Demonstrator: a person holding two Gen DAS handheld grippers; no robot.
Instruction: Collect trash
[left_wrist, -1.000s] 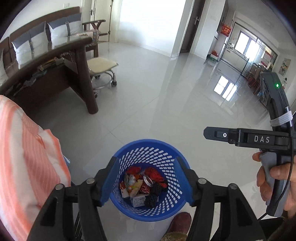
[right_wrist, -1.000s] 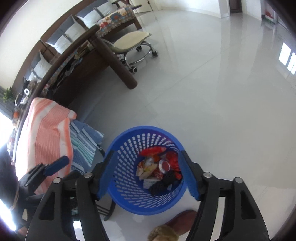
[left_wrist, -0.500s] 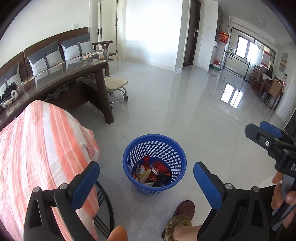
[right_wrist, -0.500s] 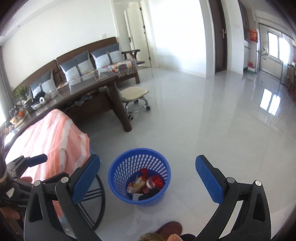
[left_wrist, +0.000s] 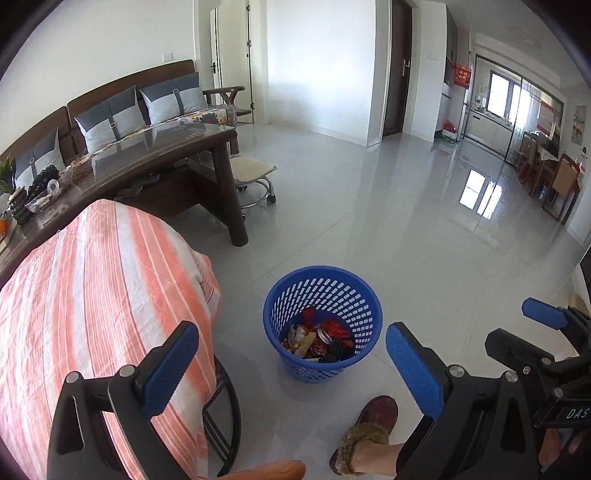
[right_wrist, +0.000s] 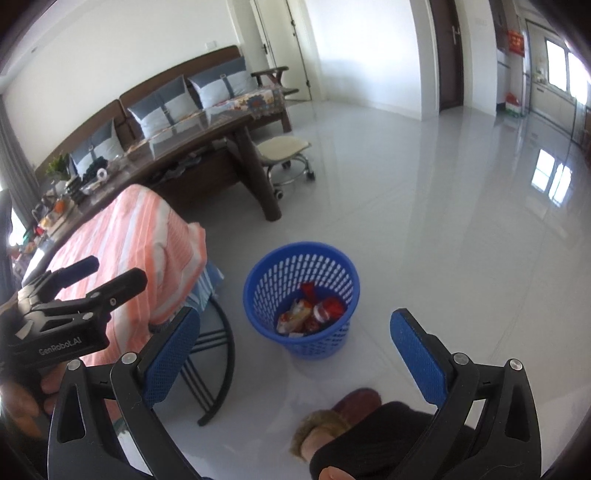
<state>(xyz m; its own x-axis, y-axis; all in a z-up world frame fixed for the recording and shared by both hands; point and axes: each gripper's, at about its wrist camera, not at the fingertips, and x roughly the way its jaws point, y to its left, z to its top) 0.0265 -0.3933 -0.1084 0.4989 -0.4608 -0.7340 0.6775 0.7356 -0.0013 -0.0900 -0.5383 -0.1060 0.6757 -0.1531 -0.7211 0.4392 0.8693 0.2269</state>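
A blue mesh basket (left_wrist: 291, 284) stands on the pale tiled floor, and the right wrist view shows the same basket (right_wrist: 266, 269). Trash (left_wrist: 317, 339) lies in its bottom: red and yellow wrappers, a can and something black. My left gripper (left_wrist: 291, 328) hangs open above and short of the basket, with nothing between its blue pads. At the same height my right gripper (right_wrist: 295, 315) is open too, and its jaws are empty. Each gripper appears at the edge of the other's view.
An orange striped cloth (left_wrist: 92, 295) covers a black-framed seat left of the basket. Behind it are a dark wooden table (left_wrist: 166, 147), a wheeled stool (left_wrist: 253, 171) and a sofa. A person's slippered foot (left_wrist: 369, 424) rests on the floor near the basket.
Both grippers spread from half open to wide open, rose and pulled back from the basket. The basket now looks smaller and farther off; more of the room shows.
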